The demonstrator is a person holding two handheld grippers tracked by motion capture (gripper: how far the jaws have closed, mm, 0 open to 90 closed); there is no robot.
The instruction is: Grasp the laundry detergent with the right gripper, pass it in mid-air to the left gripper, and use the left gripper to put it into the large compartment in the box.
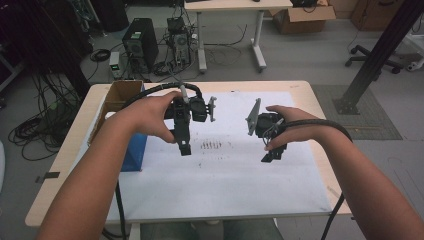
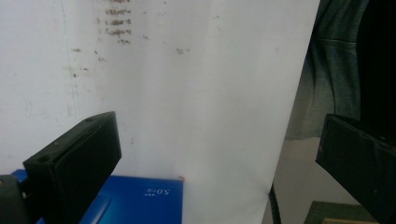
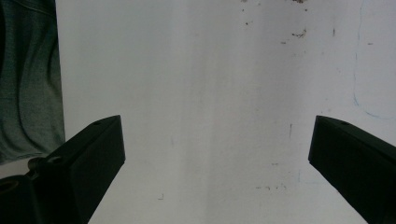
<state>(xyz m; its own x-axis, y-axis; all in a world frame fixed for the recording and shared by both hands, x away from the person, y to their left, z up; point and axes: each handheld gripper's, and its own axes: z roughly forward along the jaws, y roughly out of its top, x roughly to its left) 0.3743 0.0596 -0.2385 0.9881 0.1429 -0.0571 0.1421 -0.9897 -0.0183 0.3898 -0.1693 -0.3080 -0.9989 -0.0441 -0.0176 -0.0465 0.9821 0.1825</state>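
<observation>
Left gripper [image 1: 184, 148]: held above the white sheet [image 1: 225, 190], jaws wide apart, empty. Blue box [image 2: 140, 203] lies just beside it, on its outer side. Right gripper [image 1: 270, 156]: held over the same sheet, well apart from the left, jaws wide apart, empty. Beyond the left gripper: cardboard box [image 1: 120, 95] at the table's [image 1: 310, 95] far corner.

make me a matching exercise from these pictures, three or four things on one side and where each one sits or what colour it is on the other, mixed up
Things:
1. left hand-held gripper
2. right hand-held gripper
3. blue box
4. cardboard box

Places or states:
A. at the table's far left corner, brown, open on top
B. held over the white sheet's right half, jaws wide apart
C. on the table's left side, nearer the person than the brown one
D. held over the white sheet just right of the blue thing, jaws wide apart

Pairs: 1-D, 2-B, 3-C, 4-A
</observation>
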